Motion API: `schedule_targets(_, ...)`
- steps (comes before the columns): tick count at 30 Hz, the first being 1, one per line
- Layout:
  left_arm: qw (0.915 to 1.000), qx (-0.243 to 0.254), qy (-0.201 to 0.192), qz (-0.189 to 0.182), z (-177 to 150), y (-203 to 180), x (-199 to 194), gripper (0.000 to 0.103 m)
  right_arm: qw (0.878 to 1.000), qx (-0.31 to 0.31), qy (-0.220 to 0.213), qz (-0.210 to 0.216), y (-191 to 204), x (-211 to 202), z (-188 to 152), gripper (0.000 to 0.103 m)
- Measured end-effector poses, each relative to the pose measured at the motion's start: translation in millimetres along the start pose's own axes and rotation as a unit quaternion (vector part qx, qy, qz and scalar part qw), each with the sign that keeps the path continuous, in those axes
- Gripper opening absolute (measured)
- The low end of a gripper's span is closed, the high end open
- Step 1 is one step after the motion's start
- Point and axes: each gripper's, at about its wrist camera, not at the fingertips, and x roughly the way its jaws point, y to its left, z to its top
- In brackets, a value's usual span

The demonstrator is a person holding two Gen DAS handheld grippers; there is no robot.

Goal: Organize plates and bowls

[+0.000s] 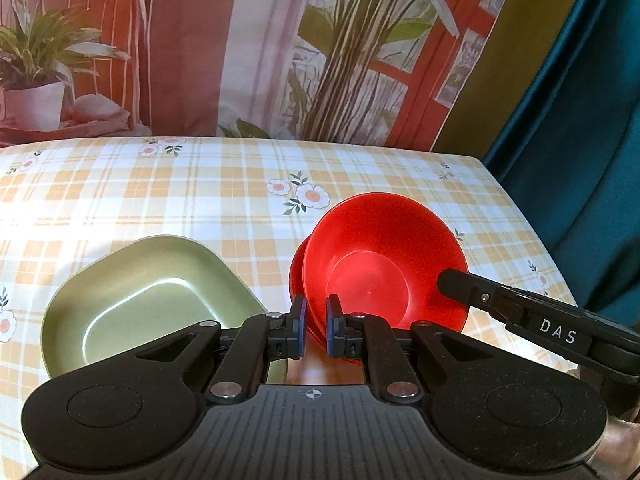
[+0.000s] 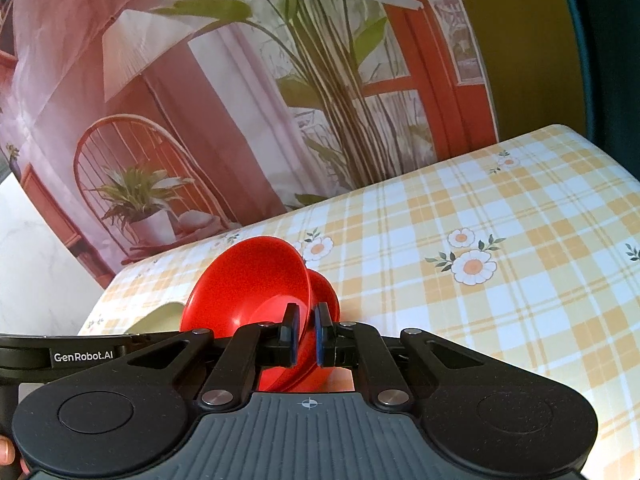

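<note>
Left wrist view: the left gripper (image 1: 316,326) is clamped on the near rim of a red bowl (image 1: 384,260), its two blue-padded fingers pressing the thin rim from either side. The bowl is tilted steeply, so its open inside faces the camera. Behind its left edge, the rim of a second red bowl (image 1: 295,270) peeks out, tucked close against the first. To the left, well apart from the gripper fingers, a green dish (image 1: 152,296) with rounded corners sits flat on the table (image 1: 160,196), which is covered by a yellow-and-white checked cloth with daisies. The right gripper (image 1: 452,278) reaches in from the right, its black tip at the right rim of the tilted bowl. A printed backdrop (image 1: 280,48) of plants and a red window hangs behind the table.

Right wrist view: the right gripper (image 2: 306,334) is closed on the rim of the same red bowl (image 2: 248,280), which stands tilted on edge between its fingers. The second red bowl (image 2: 326,288) shows just behind, on the right. A sliver of the green dish (image 2: 160,316) shows at the left, beside the left gripper's black body (image 2: 80,354). The checked table (image 2: 500,240) stretches away to the right.
</note>
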Motion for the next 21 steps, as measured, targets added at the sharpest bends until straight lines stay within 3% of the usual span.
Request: schedule_targets(21,0.9999,-0.008,0.006,0.006,2.1,2.6,3.6,0.013,1.0,-0.012,-0.001,-0.007,1.5,2.9,0.5,0.013)
